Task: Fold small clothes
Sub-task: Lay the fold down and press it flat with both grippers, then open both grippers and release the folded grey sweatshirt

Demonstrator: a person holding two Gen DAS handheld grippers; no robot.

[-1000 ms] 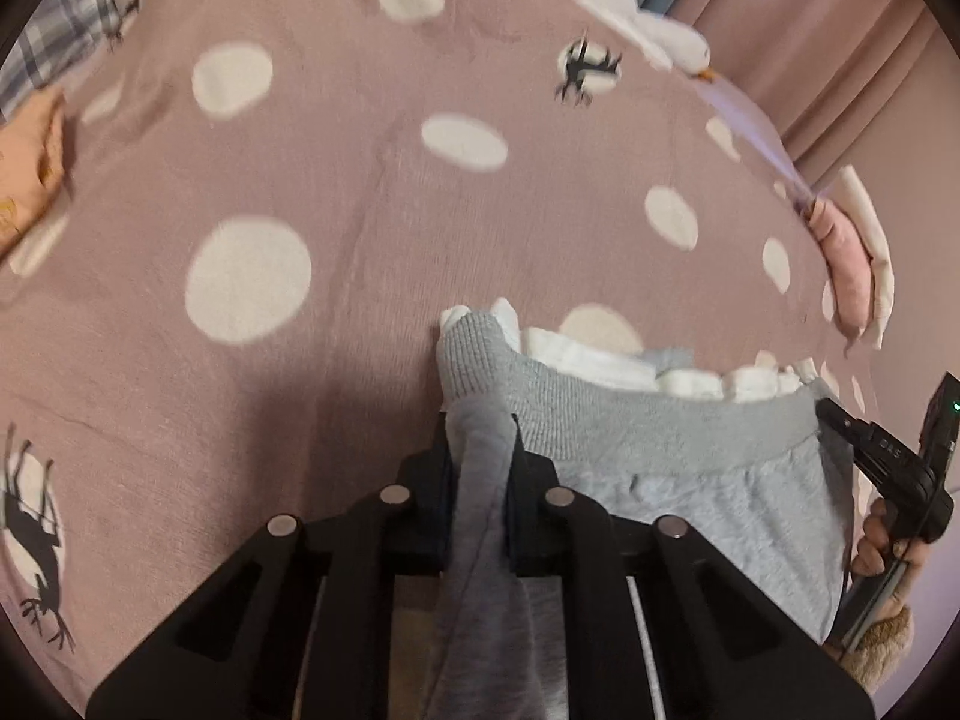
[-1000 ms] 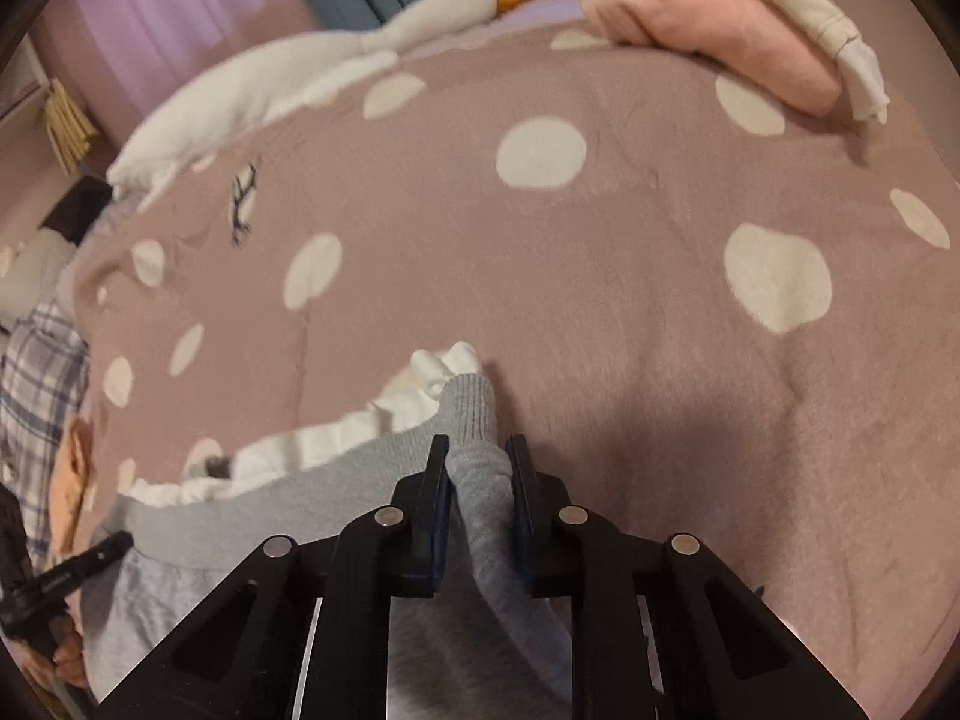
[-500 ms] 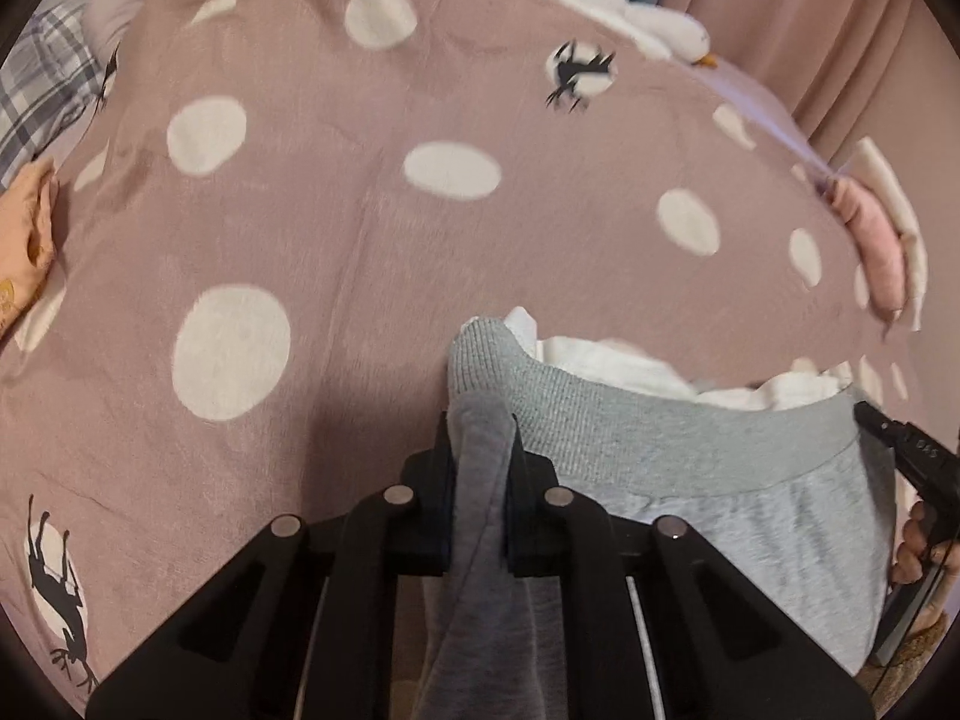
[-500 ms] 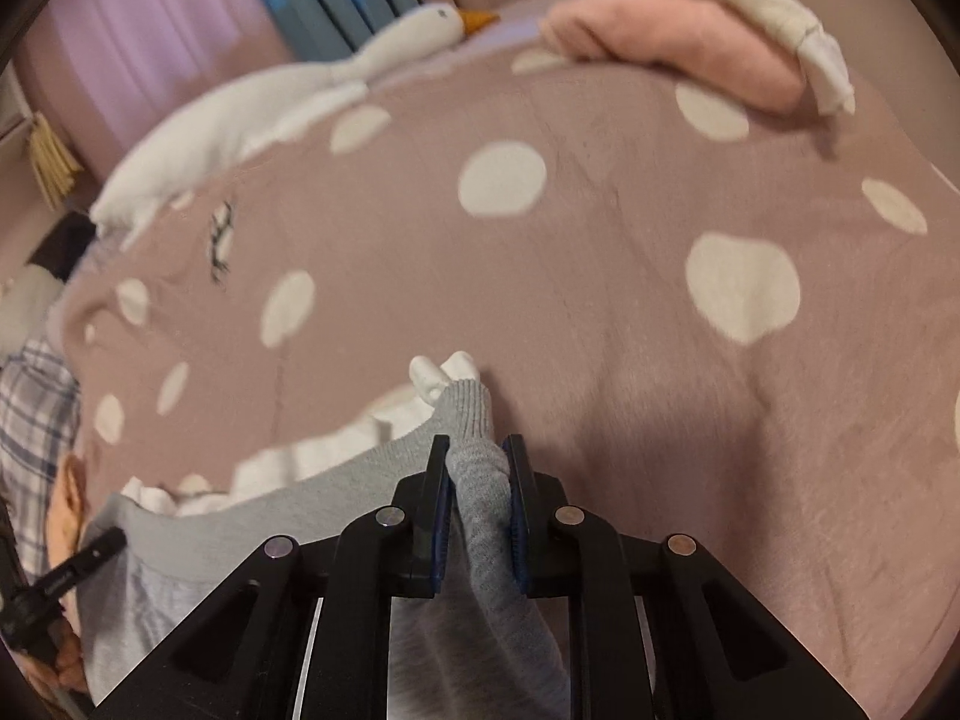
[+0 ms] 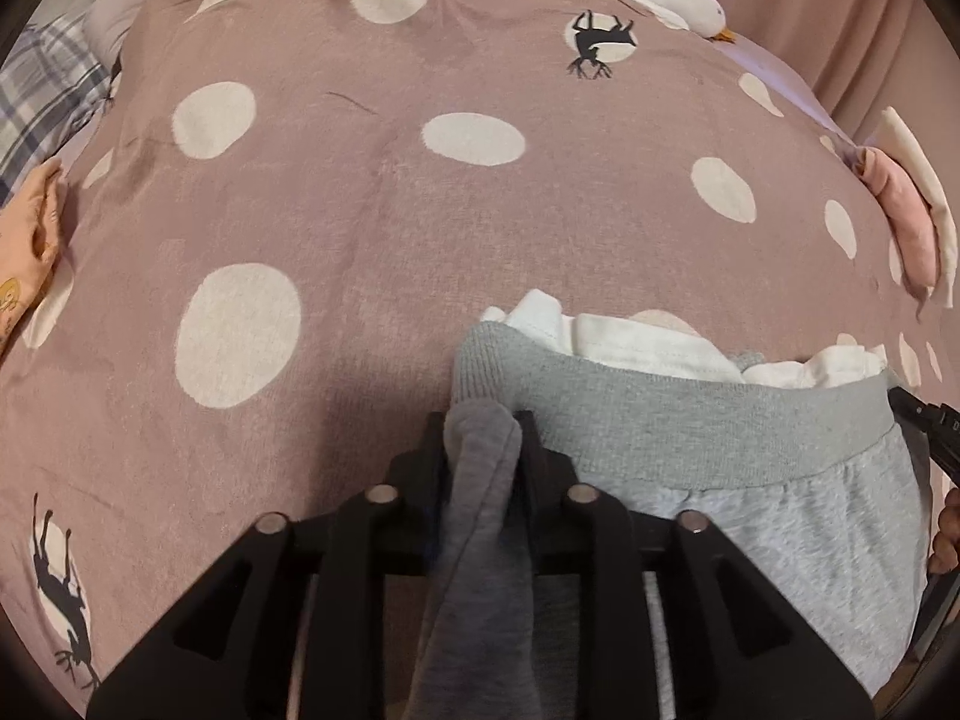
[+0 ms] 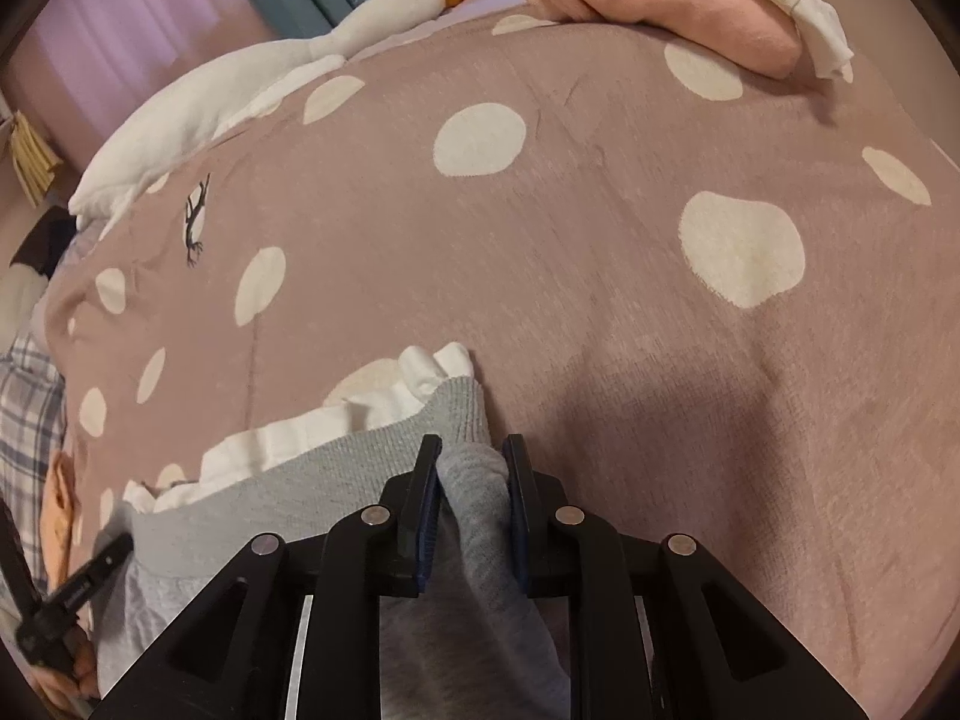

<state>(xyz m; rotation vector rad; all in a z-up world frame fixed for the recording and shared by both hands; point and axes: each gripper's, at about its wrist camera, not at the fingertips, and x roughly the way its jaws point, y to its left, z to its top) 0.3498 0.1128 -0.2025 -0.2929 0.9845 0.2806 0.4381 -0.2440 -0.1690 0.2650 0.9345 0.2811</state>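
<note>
- Because each gripper holds one end of the ribbed waistband, the soft grey knit trousers stay stretched flat across the near part of the dusty-pink blanket with cream spots, ready for a fold.
- Jaws of the left gripper are opening, with a bunched grey fold between them, the pads barely on it.
- Clamped narrow, the right gripper pinches the other waistband corner.
- Just beyond the waistband, white cotton fabric peeks out, seemingly lining or another garment.
- Farther off near the blanket's far edge lie a folded pink garment and a white plush goose, apparently set aside.
</note>
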